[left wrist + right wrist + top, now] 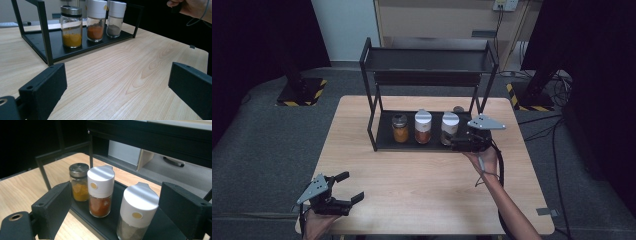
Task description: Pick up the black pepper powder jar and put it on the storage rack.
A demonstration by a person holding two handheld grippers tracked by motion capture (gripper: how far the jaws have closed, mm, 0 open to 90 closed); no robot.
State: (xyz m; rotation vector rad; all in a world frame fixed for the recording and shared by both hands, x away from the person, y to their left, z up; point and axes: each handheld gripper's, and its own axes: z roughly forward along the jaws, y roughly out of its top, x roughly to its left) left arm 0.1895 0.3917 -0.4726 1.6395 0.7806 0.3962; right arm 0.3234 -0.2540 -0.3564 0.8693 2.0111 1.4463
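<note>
1. The right gripper [458,142] hangs with its jaws spread wide and nothing pressed between them; the glass shaker with the white flip-top cap and grey powder [136,212] stands directly ahead of it on the lower tray of the black metal two-tier rack [384,142], framed between the jaws but not gripped.
2. Judged risk: a skewed approach could let one jaw strike the white cap and tip the tall, narrow shaker; the cap is wider than the glass body, so a grasp taken too high might slip.
3. Just beside it, to the gripper's left, stands the white-capped glass shaker of red-orange spice [100,195], and beyond that the steel-lidded glass jar of yellow powder [79,185]; the left jaw has little gap to enter, so it may nudge the red one.
4. The rack's upper shelf [427,60] hangs over the jars; a straight lift risks knocking the cap on it; pulling out toward the person looks safer.
5. The rack's front lip and corner post sit near the right jaw; clipping either could shift the whole rack.
6. The left gripper [343,189] rests released, well apart near the front edge of the light wooden desk [422,180]; the broad bare wood between it and the rack gives open room for setting down.
</note>
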